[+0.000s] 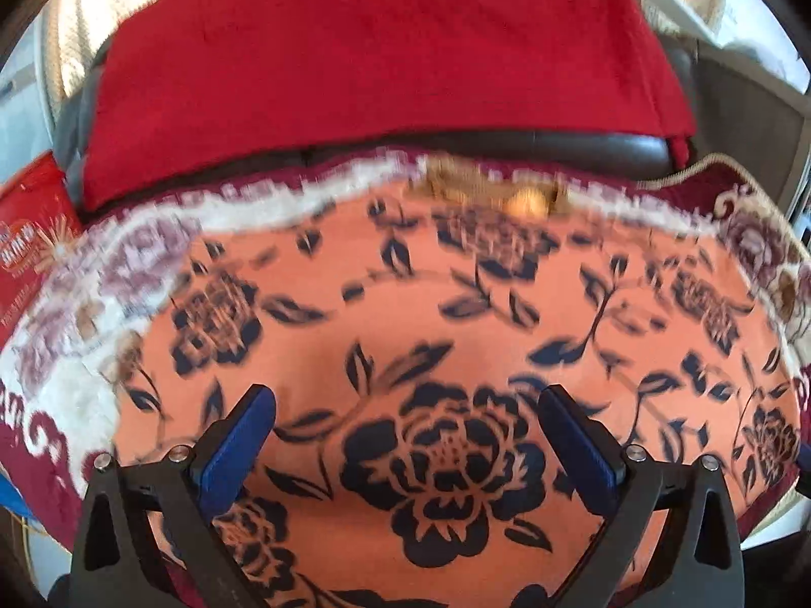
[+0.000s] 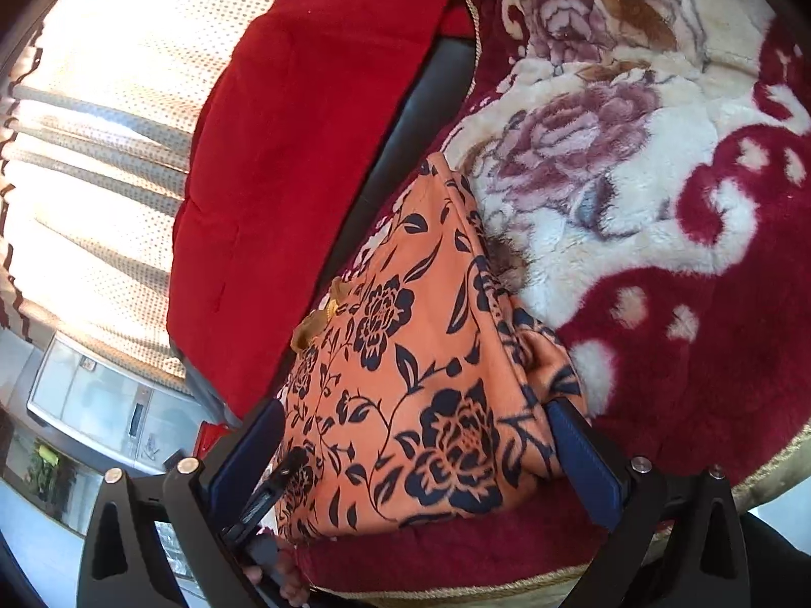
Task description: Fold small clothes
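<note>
**Orange floral garment on fleece blanket, both claws released**

Item: small orange garment (image 1: 456,334) printed with dark blue flowers, spread over a plush maroon-and-cream floral blanket (image 2: 659,162). It lies directly ahead of and under the left claw (image 1: 405,435), filling the gap between its spread blue pads (image 1: 238,446).

Left claw: released, grasping nothing. View blurred.

Right claw (image 2: 415,456): released, jaws wide apart, the garment's near end lying between them; contact with the pads cannot be told.

Beyond both claws: a red cushion (image 1: 380,66) on a dark seat edge. Left of the right claw, a dotted curtain (image 2: 101,152).
</note>
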Action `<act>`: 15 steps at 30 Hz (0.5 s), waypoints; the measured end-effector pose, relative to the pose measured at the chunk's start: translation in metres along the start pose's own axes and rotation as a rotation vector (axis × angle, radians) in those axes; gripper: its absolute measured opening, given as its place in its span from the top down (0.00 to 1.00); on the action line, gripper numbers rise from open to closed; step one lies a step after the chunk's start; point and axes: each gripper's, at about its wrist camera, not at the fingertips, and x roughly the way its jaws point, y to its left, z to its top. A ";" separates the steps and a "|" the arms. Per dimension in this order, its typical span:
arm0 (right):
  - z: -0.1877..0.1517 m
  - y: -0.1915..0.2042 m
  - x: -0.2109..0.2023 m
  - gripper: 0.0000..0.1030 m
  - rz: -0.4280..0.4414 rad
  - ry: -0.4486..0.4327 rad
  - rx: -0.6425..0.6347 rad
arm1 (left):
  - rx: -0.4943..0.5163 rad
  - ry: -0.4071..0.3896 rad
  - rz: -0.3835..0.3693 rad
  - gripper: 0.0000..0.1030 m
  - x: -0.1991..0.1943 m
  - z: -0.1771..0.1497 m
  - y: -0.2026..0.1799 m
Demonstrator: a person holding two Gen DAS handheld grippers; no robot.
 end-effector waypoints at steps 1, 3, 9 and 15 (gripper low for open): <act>0.001 0.002 0.002 0.02 0.000 -0.001 0.002 | 0.001 -0.021 0.011 0.00 -0.004 -0.001 0.001; 0.002 0.012 0.005 0.02 0.005 -0.006 -0.023 | -0.004 -0.032 0.024 0.00 -0.002 -0.002 0.004; 0.006 0.003 0.035 0.19 -0.087 0.039 -0.001 | -0.005 0.075 -0.018 0.00 0.023 -0.002 0.011; 0.006 0.000 0.034 0.24 -0.106 0.023 0.028 | -0.073 -0.012 -0.007 0.00 0.013 0.013 0.022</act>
